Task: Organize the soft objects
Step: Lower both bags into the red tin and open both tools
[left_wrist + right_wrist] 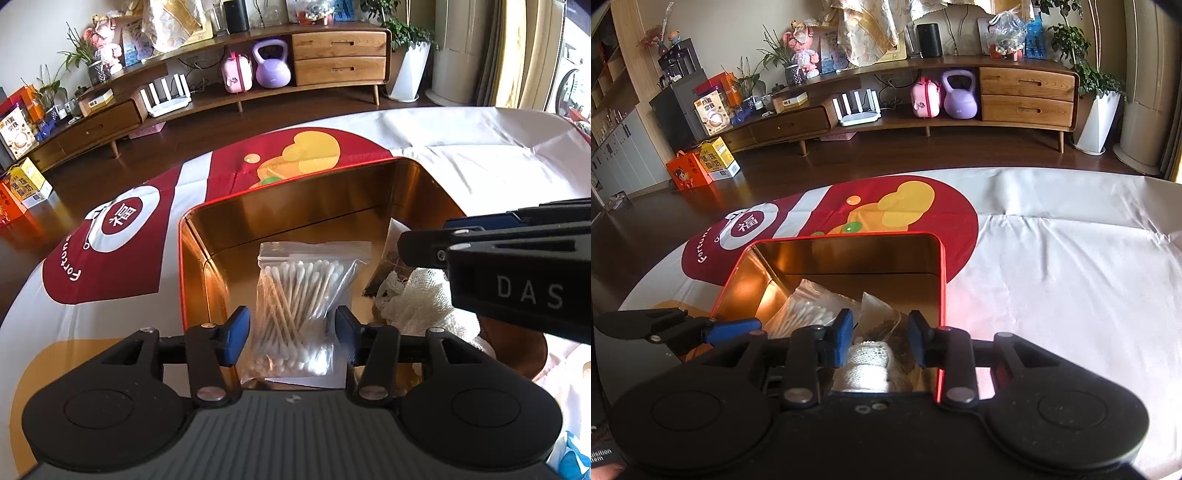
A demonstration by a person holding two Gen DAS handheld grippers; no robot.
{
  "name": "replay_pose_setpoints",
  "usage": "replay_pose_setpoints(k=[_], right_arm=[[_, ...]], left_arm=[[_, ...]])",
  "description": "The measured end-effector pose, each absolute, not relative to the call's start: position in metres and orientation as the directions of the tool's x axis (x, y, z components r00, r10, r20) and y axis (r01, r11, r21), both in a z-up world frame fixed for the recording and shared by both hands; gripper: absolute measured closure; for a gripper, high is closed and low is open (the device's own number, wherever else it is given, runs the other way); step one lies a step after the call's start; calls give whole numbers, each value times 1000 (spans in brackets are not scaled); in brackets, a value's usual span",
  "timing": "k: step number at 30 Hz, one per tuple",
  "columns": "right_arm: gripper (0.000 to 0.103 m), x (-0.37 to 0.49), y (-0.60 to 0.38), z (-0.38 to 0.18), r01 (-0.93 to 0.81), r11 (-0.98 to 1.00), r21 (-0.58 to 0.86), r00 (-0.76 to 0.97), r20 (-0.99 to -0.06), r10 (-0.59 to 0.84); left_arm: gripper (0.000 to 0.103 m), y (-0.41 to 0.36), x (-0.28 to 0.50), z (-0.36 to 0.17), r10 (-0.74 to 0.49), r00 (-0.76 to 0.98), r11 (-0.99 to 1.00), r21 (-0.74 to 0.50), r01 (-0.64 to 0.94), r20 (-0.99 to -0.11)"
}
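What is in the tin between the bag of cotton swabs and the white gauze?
In the left wrist view, a small clear packet with dark bits lies between the swab bag and the gauze in the tin.

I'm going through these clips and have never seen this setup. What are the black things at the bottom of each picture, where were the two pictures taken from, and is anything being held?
There is no robot here: a person carries a two-finger tool in each hand, and each tool has a wide-angle camera looking along its fingers. One picture is from the left tool, the other from the right tool; each also catches the other at its edge. Both hang over an open red tin with a gold inside, standing on a printed tablecloth. In the tin lie a bag of cotton swabs, a white gauze roll and a small clear packet. The swabs sit between the left fingers and the gauze between the right, but the pads stand clear, so nothing looks gripped.
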State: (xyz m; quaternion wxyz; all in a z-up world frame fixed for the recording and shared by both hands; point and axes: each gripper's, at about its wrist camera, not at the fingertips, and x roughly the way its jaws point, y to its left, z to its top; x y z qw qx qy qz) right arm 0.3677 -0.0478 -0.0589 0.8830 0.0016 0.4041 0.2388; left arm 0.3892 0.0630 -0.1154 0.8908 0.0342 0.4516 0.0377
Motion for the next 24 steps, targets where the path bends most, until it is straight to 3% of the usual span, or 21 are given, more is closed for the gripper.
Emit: replay_pose_setpoints(k=[11,24], right_arm=[[66,346,-54,-32,-430,882,192,579,-691,433],[47,304,-66,10,-450,875,178,617,-646,449]], left_arm=[[44,65,369,-90,83,627,997,67,-49,-775],[44,64,330,-47,65,665,998,38,-55,-744]])
